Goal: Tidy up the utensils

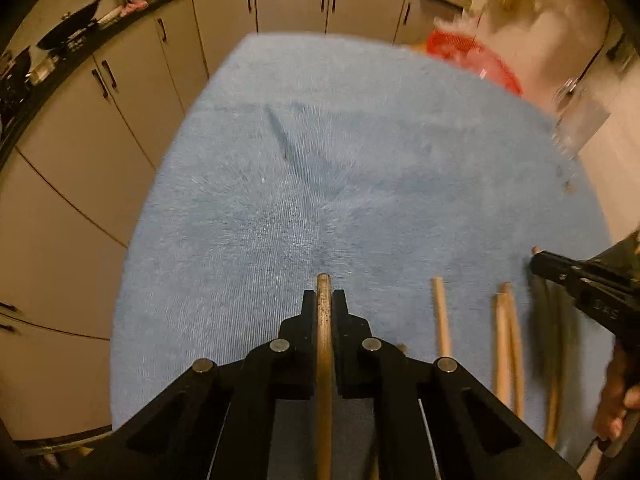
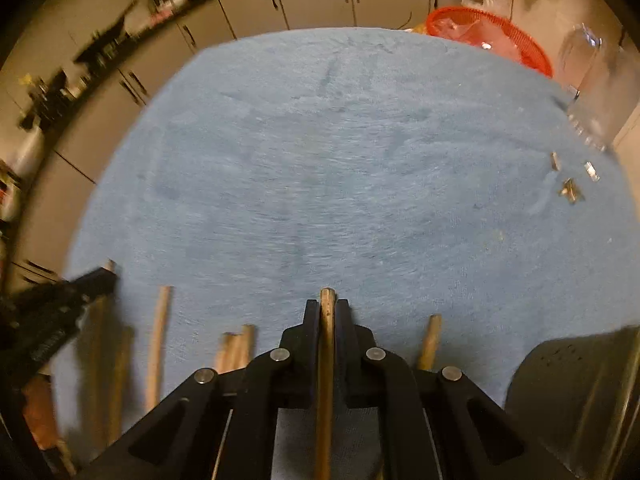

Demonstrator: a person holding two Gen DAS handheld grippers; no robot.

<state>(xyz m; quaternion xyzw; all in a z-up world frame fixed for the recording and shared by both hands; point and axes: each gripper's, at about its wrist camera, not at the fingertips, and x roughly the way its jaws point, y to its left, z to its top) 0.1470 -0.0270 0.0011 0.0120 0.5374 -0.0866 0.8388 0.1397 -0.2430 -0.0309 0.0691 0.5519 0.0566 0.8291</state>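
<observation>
My left gripper (image 1: 323, 298) is shut on a wooden chopstick (image 1: 323, 344), whose tip pokes out just past the fingertips above the blue towel (image 1: 320, 160). To its right, loose chopsticks (image 1: 441, 314) and a pair (image 1: 506, 344) lie on the towel. My right gripper (image 2: 327, 306) is likewise shut on a wooden chopstick (image 2: 326, 360). More chopsticks (image 2: 158, 340) lie on the towel to its left, and one (image 2: 430, 342) lies to its right. Each gripper shows at the edge of the other's view: the right gripper (image 1: 538, 262) and the left gripper (image 2: 102, 278).
A metal container (image 2: 572, 392) stands at the lower right beside the right gripper. A red basket (image 2: 488, 36) and a clear glass vessel (image 2: 588, 80) sit at the far right. Small metal bits (image 2: 570, 190) lie on the towel. Kitchen cabinets (image 1: 120, 120) run behind the towel.
</observation>
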